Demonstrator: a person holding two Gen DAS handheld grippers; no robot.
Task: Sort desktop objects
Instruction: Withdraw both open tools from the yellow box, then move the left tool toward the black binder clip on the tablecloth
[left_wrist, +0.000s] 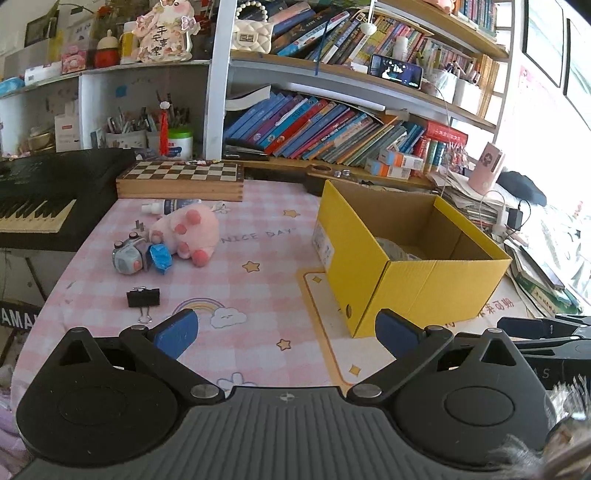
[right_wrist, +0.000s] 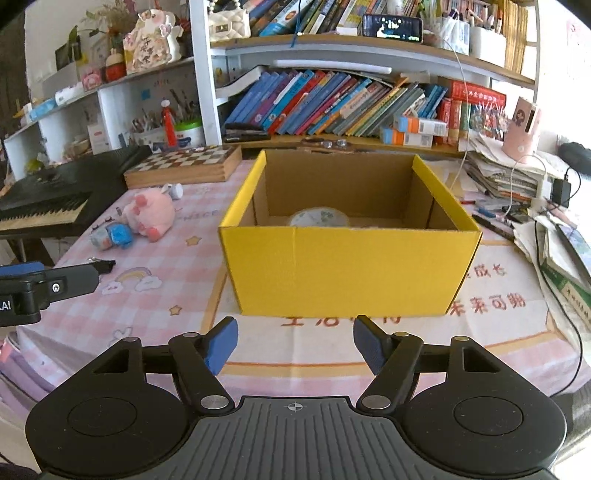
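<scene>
A yellow cardboard box stands open on the pink checked tablecloth, with a pale patterned round thing lying inside. Left of it lie a pink plush toy, a small grey toy, a blue wrapped item, a white bottle and a black binder clip. My left gripper is open and empty above the cloth, between the clip and the box. My right gripper is open and empty, just in front of the box's near wall.
A wooden chessboard box and a black keyboard stand at the back left. Bookshelves run along the back. Stacked papers, pens and cables crowd the right side. The left gripper's side shows at the right wrist view's left edge.
</scene>
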